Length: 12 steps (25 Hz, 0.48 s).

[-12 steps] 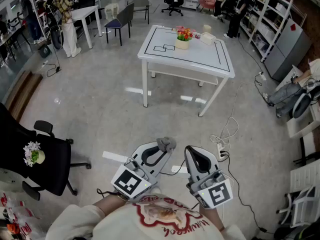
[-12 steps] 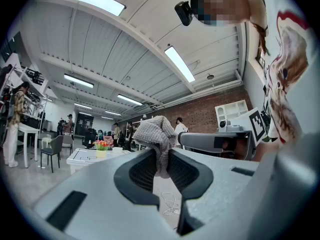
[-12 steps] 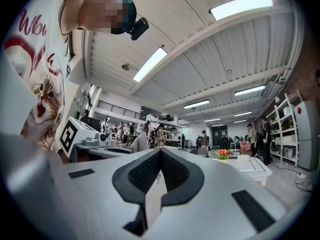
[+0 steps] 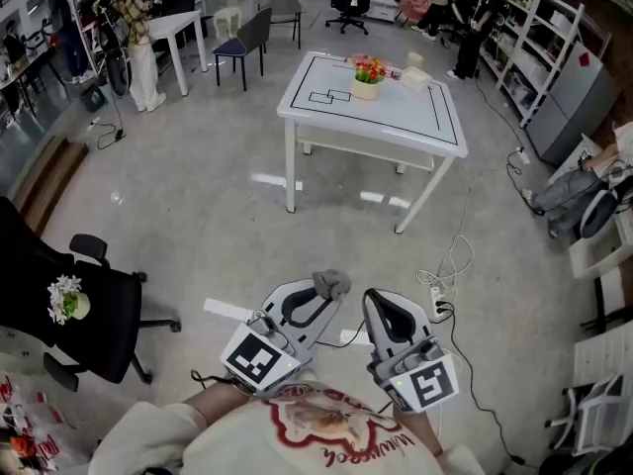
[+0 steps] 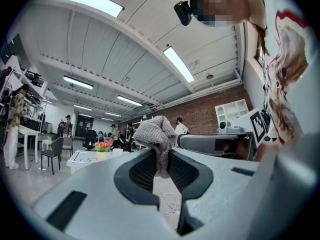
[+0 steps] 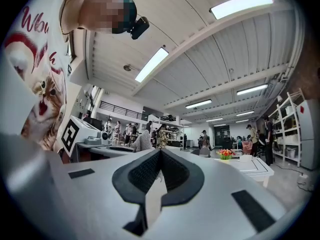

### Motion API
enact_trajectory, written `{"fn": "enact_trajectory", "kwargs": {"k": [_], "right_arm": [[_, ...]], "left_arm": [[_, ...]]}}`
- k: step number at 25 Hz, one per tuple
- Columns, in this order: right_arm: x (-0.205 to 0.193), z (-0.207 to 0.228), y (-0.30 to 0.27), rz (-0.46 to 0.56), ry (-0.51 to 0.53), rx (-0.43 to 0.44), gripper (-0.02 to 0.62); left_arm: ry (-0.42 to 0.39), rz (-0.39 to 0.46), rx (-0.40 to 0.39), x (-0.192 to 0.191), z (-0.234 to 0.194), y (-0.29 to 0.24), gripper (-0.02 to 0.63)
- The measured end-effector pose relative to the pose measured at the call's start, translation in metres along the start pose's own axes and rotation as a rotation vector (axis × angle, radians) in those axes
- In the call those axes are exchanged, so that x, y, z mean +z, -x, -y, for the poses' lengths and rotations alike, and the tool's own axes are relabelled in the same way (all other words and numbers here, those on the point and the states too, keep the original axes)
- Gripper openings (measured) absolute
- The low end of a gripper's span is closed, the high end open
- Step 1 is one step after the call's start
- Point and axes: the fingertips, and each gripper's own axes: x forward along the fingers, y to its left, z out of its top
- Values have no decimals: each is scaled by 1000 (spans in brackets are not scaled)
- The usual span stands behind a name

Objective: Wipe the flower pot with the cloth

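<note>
A small cream flower pot (image 4: 367, 86) with red and orange flowers stands at the far side of a white table (image 4: 326, 122), well ahead of me; it also shows small as the pot (image 5: 102, 153) and as the pot (image 6: 226, 155) in the gripper views. My left gripper (image 4: 329, 287) is shut on a bunched grey cloth (image 4: 331, 283), which sticks up from its tips as the cloth (image 5: 156, 136). Beside it my right gripper (image 4: 374, 299) is shut with nothing in it, its jaws meeting at the tips (image 6: 160, 153). Both are held level, close to my body.
A black office chair (image 4: 74, 310) with a second flower pot (image 4: 67, 302) on it stands at my left. A power strip with white cables (image 4: 443, 270) lies on the floor ahead right. Shelves (image 4: 539, 52) line the right wall, and people stand at the far desks (image 4: 134, 38).
The table has shifted slightly in the head view. Both grippers stand as before.
</note>
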Motion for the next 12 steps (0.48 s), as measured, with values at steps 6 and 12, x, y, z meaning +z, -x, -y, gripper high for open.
{"fn": "enact_trajectory", "kwargs": {"k": [6,12], "right_arm": [[-1,-4,6,39,-73,25,-3],[-5,3,-6,44,-70,26,-3]], "left_arm": [[23,6,20,-2,4,6,43],[36,-21,34,-15,-7,4,43]]}}
